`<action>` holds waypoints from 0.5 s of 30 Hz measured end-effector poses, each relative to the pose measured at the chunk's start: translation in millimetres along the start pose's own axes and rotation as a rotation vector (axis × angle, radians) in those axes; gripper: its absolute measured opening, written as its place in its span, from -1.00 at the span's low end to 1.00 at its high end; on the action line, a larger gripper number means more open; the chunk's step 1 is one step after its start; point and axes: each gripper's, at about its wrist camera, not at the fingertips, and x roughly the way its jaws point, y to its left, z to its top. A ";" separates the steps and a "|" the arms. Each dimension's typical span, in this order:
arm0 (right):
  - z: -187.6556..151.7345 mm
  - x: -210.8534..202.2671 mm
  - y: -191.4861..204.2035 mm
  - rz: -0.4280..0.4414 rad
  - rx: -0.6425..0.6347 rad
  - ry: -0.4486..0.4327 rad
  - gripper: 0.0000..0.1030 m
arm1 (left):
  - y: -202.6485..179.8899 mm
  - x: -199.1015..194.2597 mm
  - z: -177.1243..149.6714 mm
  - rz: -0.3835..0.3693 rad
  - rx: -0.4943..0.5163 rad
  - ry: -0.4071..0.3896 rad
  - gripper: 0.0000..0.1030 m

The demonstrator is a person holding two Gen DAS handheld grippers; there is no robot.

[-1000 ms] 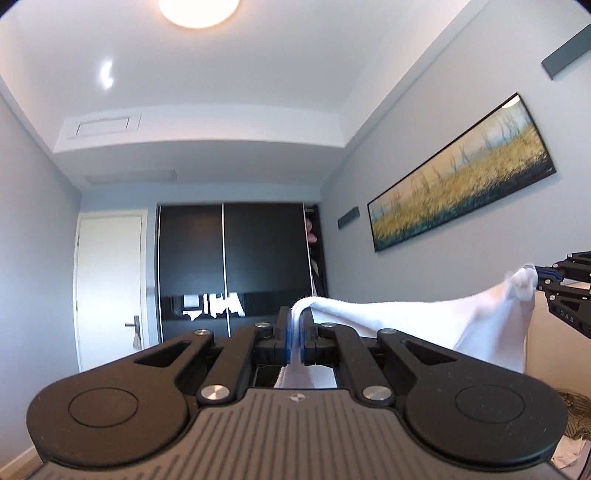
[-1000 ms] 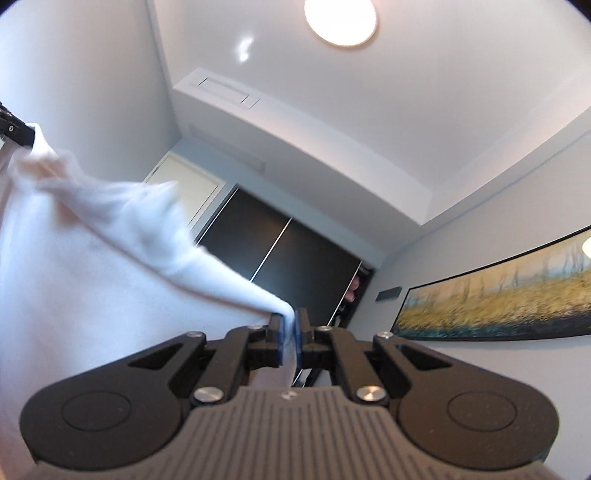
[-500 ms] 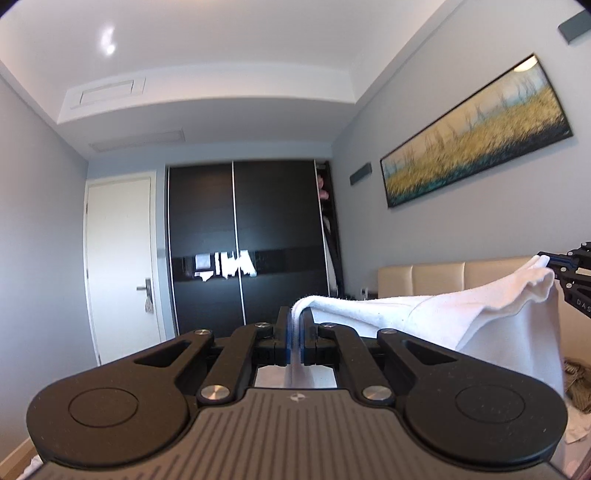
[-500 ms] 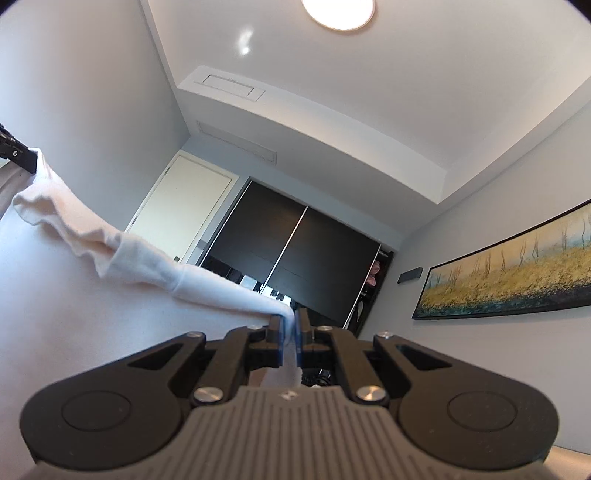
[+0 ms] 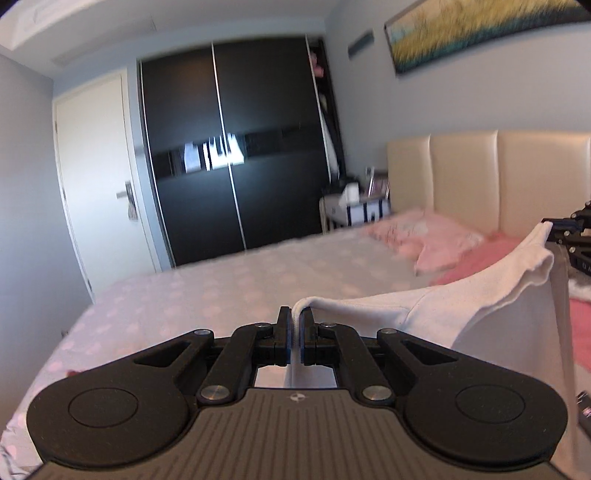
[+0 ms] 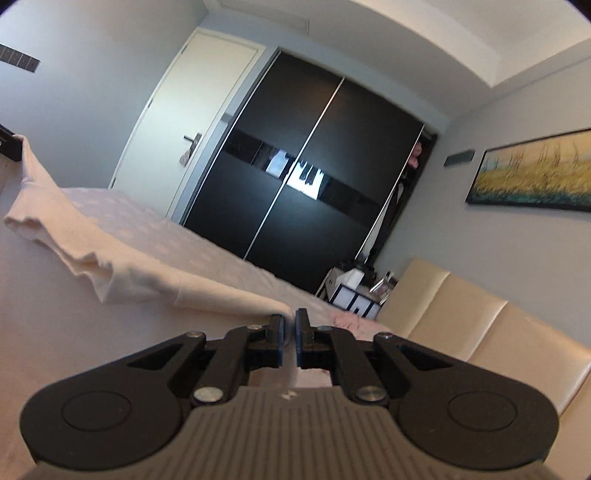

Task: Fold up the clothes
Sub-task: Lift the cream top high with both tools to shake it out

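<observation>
1. We see a bright, evenly lit room in soft daylight, with no hard shadows.
2. Glare shows as white reflections on the glossy band of the wardrobe (image 5: 236, 173).
3. Motion blur smears the pillows (image 5: 424, 236) and painting (image 5: 480, 29).
4. Fisheye distortion bends the walls and the door (image 6: 184, 110); the picture corners go black.

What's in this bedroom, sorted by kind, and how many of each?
White garment, held by both tongs: 1
Tongs, left and right: 2
Pink pillows: 1, maybe more; blurred
Wall paintings: 1
White doors: 1
Black wardrobes: 1
Total: 7
</observation>
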 end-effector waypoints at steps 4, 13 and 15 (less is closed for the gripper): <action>-37.6 98.4 23.4 0.050 -0.011 0.138 -0.87 | 10.4 97.1 -30.3 0.004 -0.002 0.140 -0.96; -141.9 258.8 78.9 0.173 -0.047 0.381 -0.87 | 3.6 241.1 -131.6 -0.037 0.057 0.390 -0.96; -160.6 277.1 90.0 0.196 -0.062 0.423 -0.86 | 2.0 256.8 -147.3 -0.043 0.054 0.421 -0.96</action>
